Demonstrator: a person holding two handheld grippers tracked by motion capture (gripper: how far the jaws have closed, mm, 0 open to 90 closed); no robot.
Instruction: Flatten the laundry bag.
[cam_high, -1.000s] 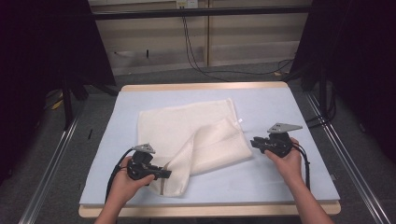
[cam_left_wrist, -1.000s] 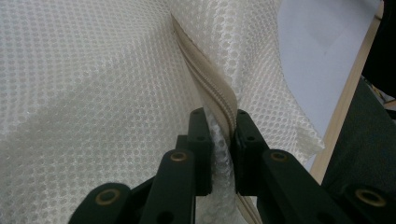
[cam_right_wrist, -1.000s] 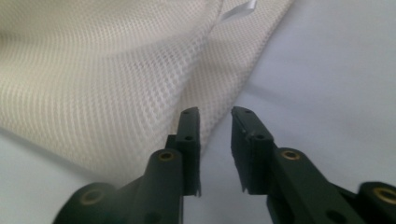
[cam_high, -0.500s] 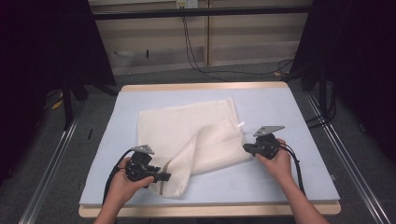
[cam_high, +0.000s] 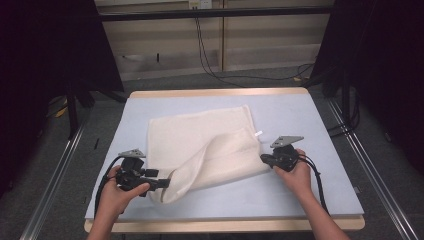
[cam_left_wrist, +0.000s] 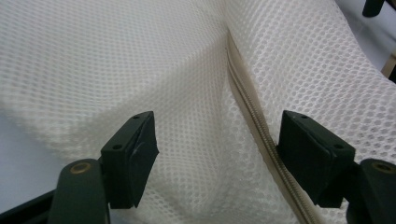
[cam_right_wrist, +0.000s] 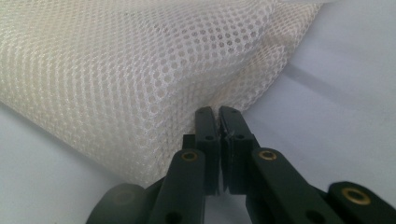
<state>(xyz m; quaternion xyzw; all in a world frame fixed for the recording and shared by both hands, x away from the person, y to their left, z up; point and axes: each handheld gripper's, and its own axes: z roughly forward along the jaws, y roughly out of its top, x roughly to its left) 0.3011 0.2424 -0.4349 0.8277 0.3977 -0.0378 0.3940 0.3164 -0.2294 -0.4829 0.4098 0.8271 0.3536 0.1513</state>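
Note:
A cream mesh bag (cam_high: 200, 140) lies half folded on the light blue mat (cam_high: 300, 115), with its near left part bulging up. My left gripper (cam_high: 162, 183) sits at the bag's near left end. Its jaws have just been opening and stand wide apart (cam_left_wrist: 219, 149), with mesh (cam_left_wrist: 187, 70) and the zipper (cam_left_wrist: 254, 126) lying between the pads, unpressed. My right gripper (cam_high: 263, 159) is at the bag's right edge. In the right gripper view its jaws (cam_right_wrist: 218, 112) are shut on the rim of the mesh (cam_right_wrist: 116, 70), which puckers up at the tips.
A small white tag (cam_high: 258, 133) sticks out at the bag's right side. The mat covers a wooden table (cam_high: 215, 93) with metal rails to either side. Cables trail on the floor behind.
The left gripper's jaws opened off the bag and the hand drew back a little to the left. The right gripper moved left onto the bag's edge and closed there.

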